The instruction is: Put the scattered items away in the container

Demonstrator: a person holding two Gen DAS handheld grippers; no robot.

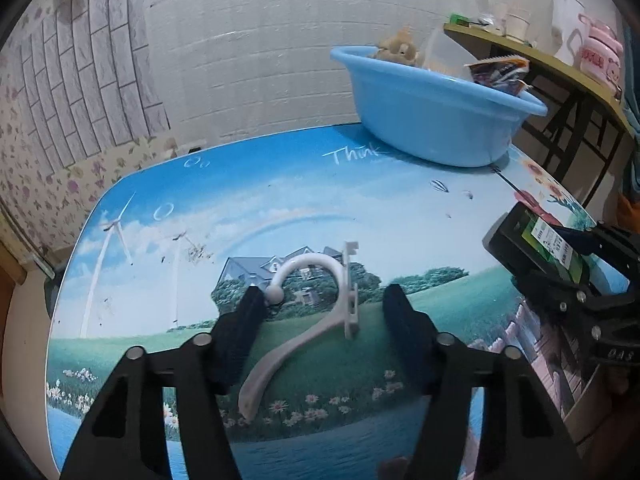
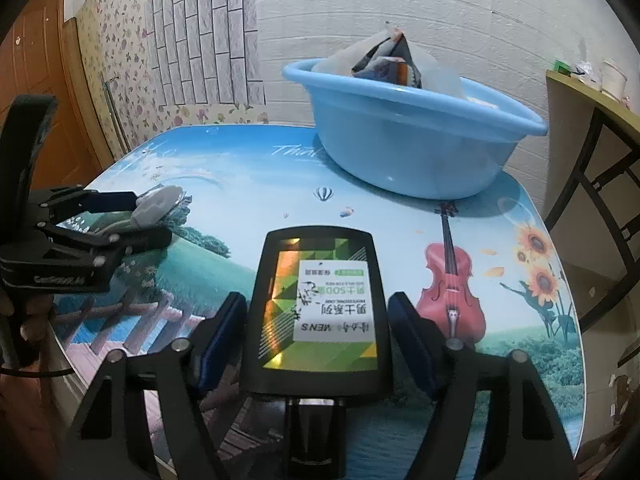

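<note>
A white plastic hook [image 1: 308, 312] is seen between the jaws of the left gripper [image 1: 322, 304]. The jaws are about half open. The ball tip of the hook lies against the left pad, but a gap is seen to the right pad, so the hook is not yet clamped. It lies on the printed table top [image 1: 248, 200]. Its long axis runs from near the palm of the gripper up toward the fingertips, slightly leaning to the right, and its curved end points away from the gripper.

A black flat bottle with a green label [image 2: 318, 312] is seen between the jaws of the right gripper [image 2: 318, 316]. These jaws are also about half open. The left pad seems to touch the bottle's edge, while a narrow gap is seen at the right pad; a firm hold cannot be confirmed. Its long axis lies along the fingers, with the cap toward the palm.

The blue basin [image 1: 432, 120], already holding some items, stands well beyond both fingertips.

If the jaws close on the hook's ball tip only, the hook may be rotated or dropped. The smooth bottle may slip out if it is lifted before both pads press.
</note>
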